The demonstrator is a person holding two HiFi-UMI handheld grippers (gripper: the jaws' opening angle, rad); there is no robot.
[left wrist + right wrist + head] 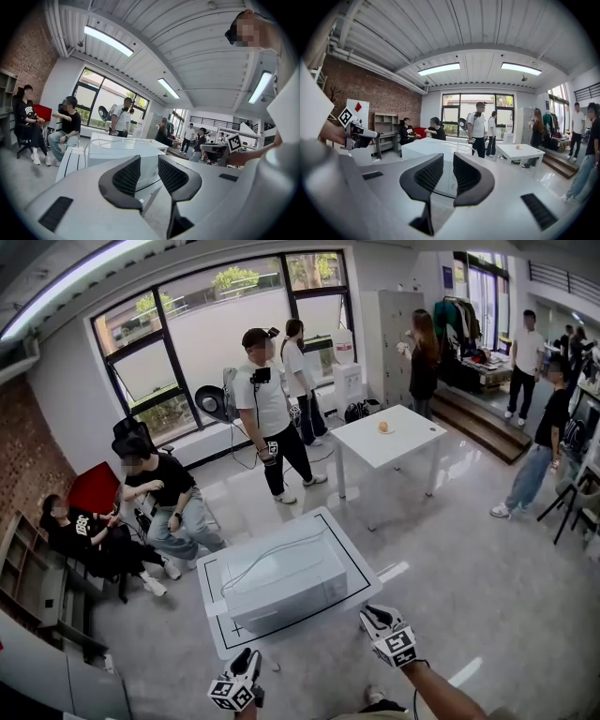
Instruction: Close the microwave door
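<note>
The white microwave stands on a low white table with a black outline, seen from above in the head view. I cannot tell how its door stands from here. My left gripper hovers at the table's near edge, left of centre, and my right gripper off the near right corner. Neither touches the microwave. In the left gripper view the left gripper points at the microwave, jaws drawn to a narrow slit with nothing between. The right gripper faces the microwave the same way.
Two people sit at the left and two stand beyond the table. A taller white table with an orange fruit is at the back right. A shelf lines the left wall. More people stand at the right.
</note>
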